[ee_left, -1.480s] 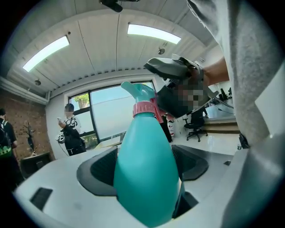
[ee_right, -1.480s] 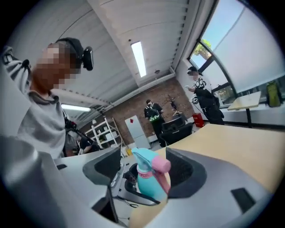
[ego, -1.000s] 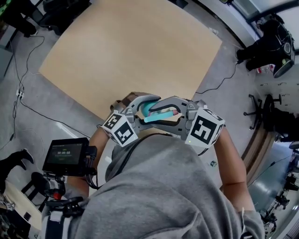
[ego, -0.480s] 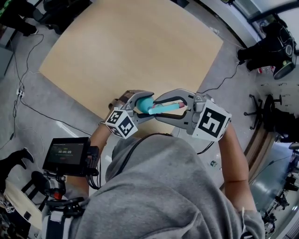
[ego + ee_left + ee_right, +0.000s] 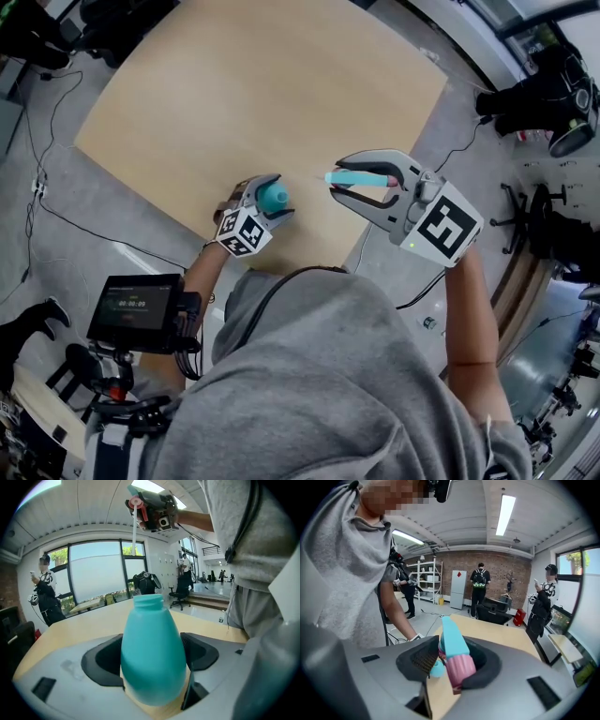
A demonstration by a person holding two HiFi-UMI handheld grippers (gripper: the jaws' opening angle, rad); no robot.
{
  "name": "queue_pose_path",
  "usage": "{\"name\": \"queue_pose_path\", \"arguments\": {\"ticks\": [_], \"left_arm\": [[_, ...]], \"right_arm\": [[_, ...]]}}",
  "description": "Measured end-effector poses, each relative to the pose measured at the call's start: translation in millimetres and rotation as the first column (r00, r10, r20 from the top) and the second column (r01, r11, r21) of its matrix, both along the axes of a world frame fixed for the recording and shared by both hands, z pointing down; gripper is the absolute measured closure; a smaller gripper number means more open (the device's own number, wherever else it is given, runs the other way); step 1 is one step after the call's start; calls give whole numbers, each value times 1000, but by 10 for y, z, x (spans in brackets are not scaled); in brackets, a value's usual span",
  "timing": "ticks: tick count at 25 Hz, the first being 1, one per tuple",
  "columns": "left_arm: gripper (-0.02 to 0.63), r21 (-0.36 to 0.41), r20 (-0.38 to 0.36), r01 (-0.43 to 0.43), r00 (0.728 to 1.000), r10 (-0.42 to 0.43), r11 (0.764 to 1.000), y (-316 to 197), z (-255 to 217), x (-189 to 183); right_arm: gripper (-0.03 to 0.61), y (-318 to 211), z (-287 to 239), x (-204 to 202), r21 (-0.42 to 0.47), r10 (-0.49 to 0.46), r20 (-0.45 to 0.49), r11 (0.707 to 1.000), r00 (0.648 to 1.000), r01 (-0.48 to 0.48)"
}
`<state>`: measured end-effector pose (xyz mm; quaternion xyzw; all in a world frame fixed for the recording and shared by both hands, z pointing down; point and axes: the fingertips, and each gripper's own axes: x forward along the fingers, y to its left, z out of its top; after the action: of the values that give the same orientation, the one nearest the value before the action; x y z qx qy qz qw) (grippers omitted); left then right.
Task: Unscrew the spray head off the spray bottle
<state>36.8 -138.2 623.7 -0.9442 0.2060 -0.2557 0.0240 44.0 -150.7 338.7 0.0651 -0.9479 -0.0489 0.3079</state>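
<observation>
Teal plastic, smooth and faintly glossy, makes up the spray bottle (image 5: 152, 658): a pear-shaped body tapering to a short neck that stands bare and open. The left gripper (image 5: 265, 202) is clamped on its belly, a dark pad pressing each side, and holds it upright over the near edge of the pale wooden table (image 5: 262, 94). The spray head (image 5: 454, 653) is well apart from the bottle, pinched between the right gripper's (image 5: 450, 660) ridged pads. It has a ribbed pink collar, a wedge-shaped teal body and a thin white dip tube (image 5: 134, 524) hanging free. Judging by this, the unscrewing is done. At most, the two parts remain to be set down.
</observation>
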Motion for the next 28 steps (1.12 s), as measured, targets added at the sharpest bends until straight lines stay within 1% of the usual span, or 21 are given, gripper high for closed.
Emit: {"name": "queue_pose_path", "arguments": {"ticks": [3, 6, 10, 14, 17, 23, 28], "left_arm": [[239, -27, 1, 22, 1000, -22, 999, -12, 119, -37], [238, -49, 5, 29, 1000, -29, 998, -8, 220, -61], [238, -75, 11, 53, 999, -52, 996, -42, 316, -83], [238, -87, -9, 58, 998, -59, 994, -64, 339, -51], [238, -106, -24, 59, 998, -62, 993, -68, 361, -55], [238, -146, -53, 78, 995, -86, 986, -78, 357, -109], [238, -167, -72, 79, 993, -92, 983, -62, 344, -106]], "right_arm": [[442, -145, 289, 108, 22, 99, -71, 995, 993, -97], [442, -268, 737, 217, 61, 172, -160, 985, 972, -164], [442, -346, 1364, 338, 95, 218, -266, 975, 939, -200], [442, -378, 1875, 422, 103, 262, -320, 965, 911, -242], [442, -381, 2217, 449, 115, 273, -355, 962, 894, -248], [442, -281, 2725, 419, 120, 255, -422, 967, 870, -225], [442, -124, 3042, 355, 137, 207, -485, 978, 850, -160]]}}
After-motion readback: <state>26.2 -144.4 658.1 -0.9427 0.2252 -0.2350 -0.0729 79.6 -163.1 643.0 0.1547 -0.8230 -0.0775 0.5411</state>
